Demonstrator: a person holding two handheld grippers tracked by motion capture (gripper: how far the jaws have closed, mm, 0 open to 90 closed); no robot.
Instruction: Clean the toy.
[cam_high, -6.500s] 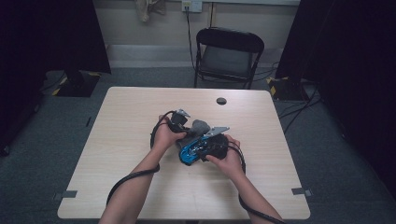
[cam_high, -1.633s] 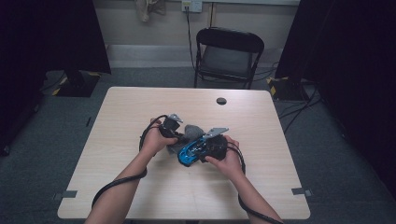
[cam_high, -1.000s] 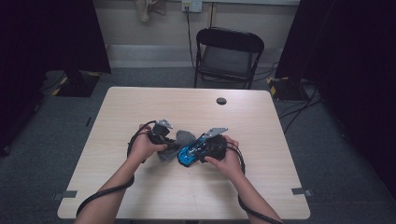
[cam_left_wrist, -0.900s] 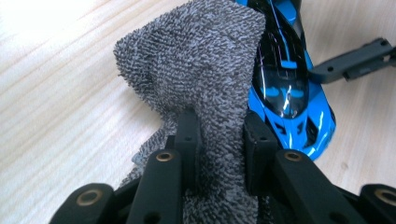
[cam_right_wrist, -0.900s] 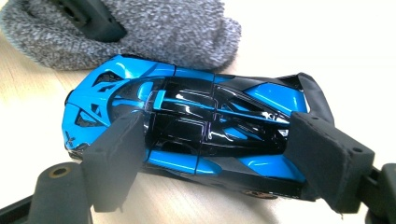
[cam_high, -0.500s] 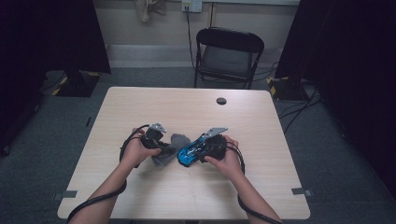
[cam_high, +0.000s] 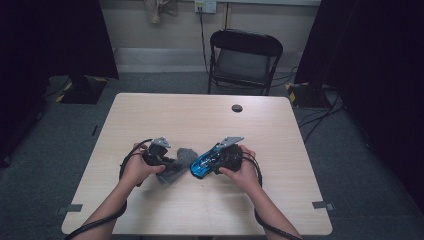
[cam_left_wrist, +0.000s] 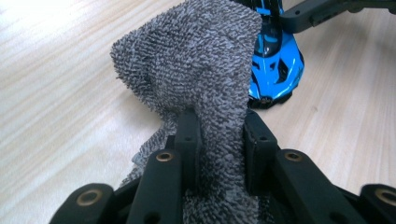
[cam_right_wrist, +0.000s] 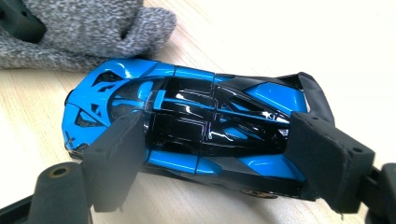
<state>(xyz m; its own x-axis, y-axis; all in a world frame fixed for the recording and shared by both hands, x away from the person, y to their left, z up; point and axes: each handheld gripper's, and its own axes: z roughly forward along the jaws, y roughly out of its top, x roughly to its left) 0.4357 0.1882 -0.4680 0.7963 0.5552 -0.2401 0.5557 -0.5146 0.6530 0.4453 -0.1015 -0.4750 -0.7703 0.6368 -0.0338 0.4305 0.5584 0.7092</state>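
two claws share the work near the front middle of the pale worktop (cam_high: 165, 115), and each seems placed for its own part in what looks like wiping a toy. the right claw (cam_high: 220, 159) has its jaws spread wide around the blue toy car (cam_right_wrist: 187, 121), one pad against the roof side near the nose end and the other against the rear end, so the car is clamped along its length; in the right claw view it lies between the pads, just ahead of the claw body, resting on the worktop. that grip likely keeps the car from rolling or sliding when something rubs it. the left claw (cam_left_wrist: 217, 135) is pressed nearly together, pinching a bunched fold of the grey terry cloth (cam_left_wrist: 196, 65), which rises in a loose peak straight beyond the jaws. holding the cloth by a gathered part leaves a soft free flap out front to do the rubbing. beyond that flap, a little to the right in the left claw view, the car's blue nose shows just past the cloth, close to it or touching. from above, the cloth (cam_high: 176, 162) sits between the two claws, beside the car (cam_high: 204, 164), so my reading is that the wipe is in hand rather than finished.
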